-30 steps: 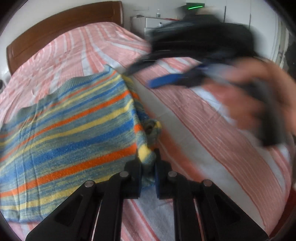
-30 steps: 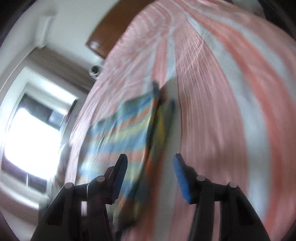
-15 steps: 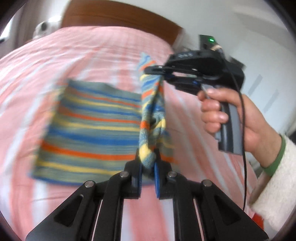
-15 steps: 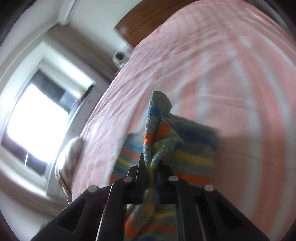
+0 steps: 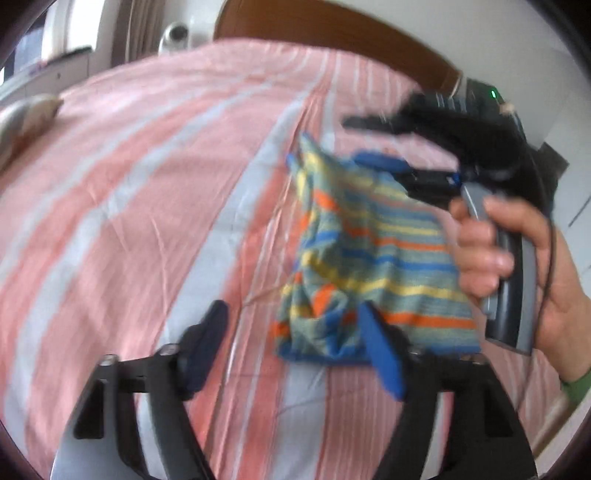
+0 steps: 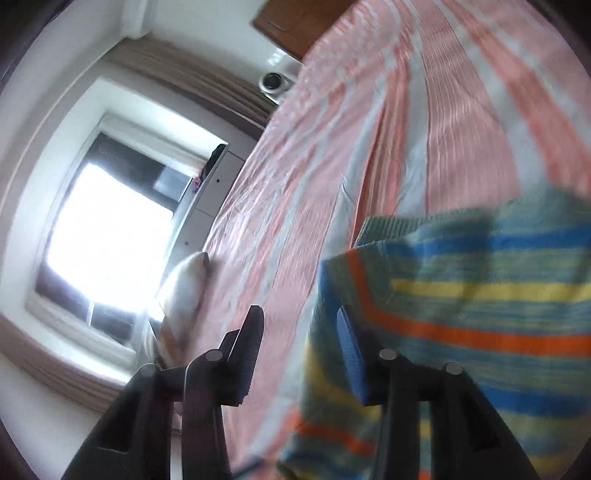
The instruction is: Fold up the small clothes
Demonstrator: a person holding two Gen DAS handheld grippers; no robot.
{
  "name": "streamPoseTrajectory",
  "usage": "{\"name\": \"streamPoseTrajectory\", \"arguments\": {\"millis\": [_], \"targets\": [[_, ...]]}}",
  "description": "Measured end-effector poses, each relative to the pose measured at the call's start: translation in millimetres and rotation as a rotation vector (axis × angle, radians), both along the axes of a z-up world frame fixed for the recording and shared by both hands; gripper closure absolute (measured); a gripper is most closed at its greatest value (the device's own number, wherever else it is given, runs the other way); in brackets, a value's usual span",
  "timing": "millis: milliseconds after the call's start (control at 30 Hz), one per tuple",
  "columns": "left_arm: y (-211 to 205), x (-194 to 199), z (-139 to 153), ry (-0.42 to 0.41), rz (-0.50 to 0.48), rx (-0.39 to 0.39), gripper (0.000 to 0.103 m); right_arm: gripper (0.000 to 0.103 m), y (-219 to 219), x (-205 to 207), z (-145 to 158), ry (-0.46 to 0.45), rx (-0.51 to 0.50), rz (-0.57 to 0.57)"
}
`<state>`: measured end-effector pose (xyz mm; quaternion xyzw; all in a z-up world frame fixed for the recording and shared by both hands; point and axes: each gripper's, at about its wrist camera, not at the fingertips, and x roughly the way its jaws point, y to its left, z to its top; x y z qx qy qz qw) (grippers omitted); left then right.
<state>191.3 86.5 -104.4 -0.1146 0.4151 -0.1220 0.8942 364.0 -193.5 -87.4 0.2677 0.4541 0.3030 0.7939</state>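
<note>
A small knitted garment (image 5: 373, 254) with blue, yellow, orange and grey-green stripes lies folded over on the pink-and-white striped bedspread (image 5: 147, 206). My left gripper (image 5: 299, 343) is open, its blue-padded right finger resting at the garment's near left corner. My right gripper (image 5: 354, 144), held in a hand (image 5: 517, 258), is open at the garment's far edge. In the right wrist view the right gripper (image 6: 299, 350) is open with the garment (image 6: 480, 314) draped close against its right finger.
A wooden headboard (image 5: 332, 33) stands at the far end of the bed. A pillow (image 6: 188, 284) lies at the bed's left edge by a bright window (image 6: 107, 236). A small round camera device (image 6: 273, 81) sits near the headboard.
Both grippers were shut on the garment's lifted edge half a second ago. They have since opened and let it go, and the edge now lies folded over onto the rest of the garment.
</note>
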Motion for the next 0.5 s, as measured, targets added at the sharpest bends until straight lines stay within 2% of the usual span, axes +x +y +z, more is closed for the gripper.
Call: {"name": "streamPoseTrajectory", "arguments": {"millis": [100, 167, 200, 233, 267, 300, 367, 400, 433, 467, 500], "targets": [[-8, -6, 8, -0.027, -0.038, -0.012, 0.022, 0.061, -18, -34, 32, -0.134, -0.173, 0.043], [-14, 3, 3, -0.029, -0.031, 0.022, 0.022, 0.061, -28, -68, 48, -0.217, -0.275, 0.088], [-15, 8, -2, -0.021, -0.018, 0.047, 0.026, 0.061, -30, -82, 51, -0.239, -0.309, 0.114], [-11, 13, -7, 0.007, 0.001, 0.081, 0.041, 0.061, -34, -101, 52, -0.257, -0.334, 0.151], [-6, 25, -17, 0.051, 0.026, 0.127, 0.052, 0.061, -36, -117, 46, -0.260, -0.346, 0.178], [-3, 34, -25, 0.097, 0.040, 0.141, 0.058, 0.061, -40, -127, 35, -0.244, -0.355, 0.188], [13, 30, -24, 0.100, 0.057, 0.094, 0.051, 0.063, -42, -143, -10, -0.103, -0.453, 0.211], [18, 27, -20, 0.094, 0.073, 0.124, 0.038, 0.064, -43, -150, -27, -0.061, -0.511, 0.218], [22, 25, -16, 0.083, 0.087, 0.159, 0.033, 0.064, -47, -163, -29, -0.099, -0.526, 0.206], [27, 21, -11, 0.069, 0.099, 0.189, 0.032, 0.063, -53, -177, -21, -0.142, -0.529, 0.181], [32, 18, -7, 0.064, 0.102, 0.206, 0.030, 0.061, -60, -185, -14, -0.144, -0.520, 0.161]]}}
